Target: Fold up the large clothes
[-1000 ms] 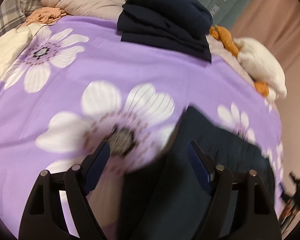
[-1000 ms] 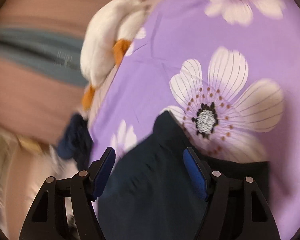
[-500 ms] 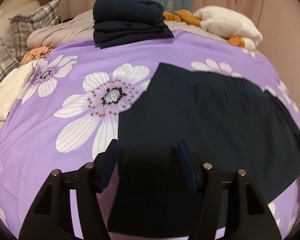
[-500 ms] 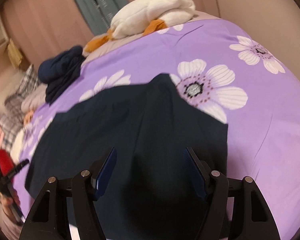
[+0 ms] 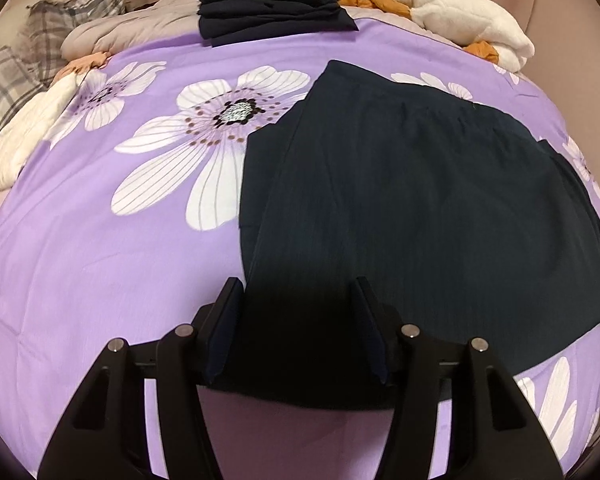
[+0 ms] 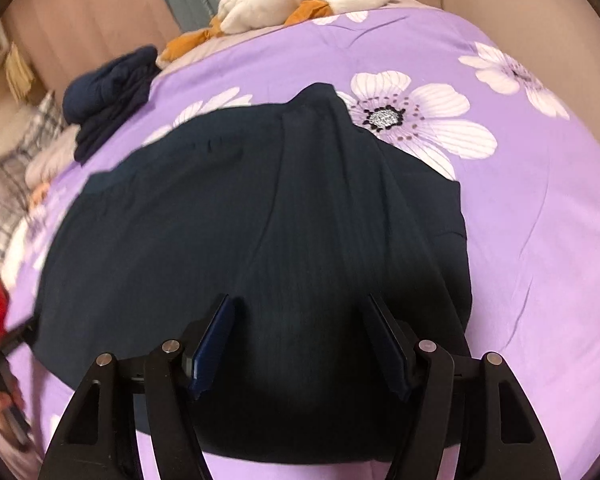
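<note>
The bed (image 5: 100,248) carries the whole work area. Its cover is smooth lilac cotton printed with large white striped-petal flowers, and it lies flat with few creases.

The dark garment (image 5: 420,200) lies spread on the cover, toward the right in the left wrist view and central in the right wrist view (image 6: 240,240). The cloth is thin, matte, navy-to-black, with fine lengthwise ribbing. One long strip along its side already lies doubled over the main panel, forming a straight edge. The near hem runs under both grippers. Judged from this layout, the first lengthwise fold is in place; the crosswise folds and the transfer to the stack remain.

A stack of folded dark clothes (image 5: 268,4) sits at the far edge of the bed, which suggests earlier items are complete. Beside it rest a white plush toy (image 5: 472,28) with orange parts, a grey quilt and a plaid pillow (image 5: 56,28).

The left gripper (image 5: 296,320) hovers over the near hem with its fingers parted; cloth shows between them, but the pads do not press on it. The right gripper (image 6: 300,340) stands likewise, fingers apart above the hem, gripping nothing.
</note>
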`<state>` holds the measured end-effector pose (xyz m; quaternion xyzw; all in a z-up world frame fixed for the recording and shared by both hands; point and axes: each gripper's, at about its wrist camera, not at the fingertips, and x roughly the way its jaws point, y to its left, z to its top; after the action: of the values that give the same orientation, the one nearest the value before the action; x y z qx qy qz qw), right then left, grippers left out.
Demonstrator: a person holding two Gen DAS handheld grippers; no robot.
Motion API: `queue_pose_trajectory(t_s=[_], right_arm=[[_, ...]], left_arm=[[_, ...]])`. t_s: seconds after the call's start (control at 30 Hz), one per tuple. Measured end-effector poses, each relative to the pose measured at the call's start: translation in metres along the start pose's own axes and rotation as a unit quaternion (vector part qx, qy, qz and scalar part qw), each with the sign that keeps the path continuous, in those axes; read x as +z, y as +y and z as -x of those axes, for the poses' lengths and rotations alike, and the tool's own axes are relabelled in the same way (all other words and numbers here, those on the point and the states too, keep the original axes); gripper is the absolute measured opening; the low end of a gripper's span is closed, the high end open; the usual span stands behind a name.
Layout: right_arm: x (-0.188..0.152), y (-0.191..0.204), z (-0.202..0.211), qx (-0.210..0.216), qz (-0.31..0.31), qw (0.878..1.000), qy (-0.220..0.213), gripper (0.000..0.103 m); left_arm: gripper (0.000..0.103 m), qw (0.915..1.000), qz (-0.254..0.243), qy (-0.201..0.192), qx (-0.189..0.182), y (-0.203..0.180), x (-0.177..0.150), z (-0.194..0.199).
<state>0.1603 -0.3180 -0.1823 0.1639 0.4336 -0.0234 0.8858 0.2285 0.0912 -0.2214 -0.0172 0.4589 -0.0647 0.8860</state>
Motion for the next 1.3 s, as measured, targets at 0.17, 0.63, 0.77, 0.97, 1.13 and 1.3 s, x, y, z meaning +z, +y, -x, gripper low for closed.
queue_pose_trajectory(t_s=[0.17,0.63,0.77,0.97,1.13,1.3], right_arm=[[-0.008,-0.011,0.013,0.036,-0.045,0.998,-0.007,0.068],[-0.038,-0.068,0.051,0.134,-0.196,0.970,-0.039,0.069],[-0.043,-0.074,0.059,0.132,-0.215,0.967,-0.044,0.072],[-0.048,-0.081,0.064,0.129,-0.226,0.965,-0.043,0.076],[-0.054,-0.089,0.064,0.120,-0.236,0.964,-0.035,0.080],[-0.060,-0.096,0.062,0.122,-0.249,0.961,-0.024,0.081]], left_arm=[[0.075,0.9997,0.023,0.002,0.008,0.005,-0.007,0.005],[0.083,0.9908,0.129,0.026,-0.032,0.041,-0.027,0.021],[0.083,0.9904,0.132,0.025,-0.032,0.042,-0.030,0.026],[0.083,0.9909,0.128,0.026,-0.032,0.043,-0.032,0.032],[0.083,0.9907,0.130,0.025,-0.032,0.043,-0.033,0.034],[0.083,0.9898,0.135,0.024,-0.036,0.045,-0.035,0.038]])
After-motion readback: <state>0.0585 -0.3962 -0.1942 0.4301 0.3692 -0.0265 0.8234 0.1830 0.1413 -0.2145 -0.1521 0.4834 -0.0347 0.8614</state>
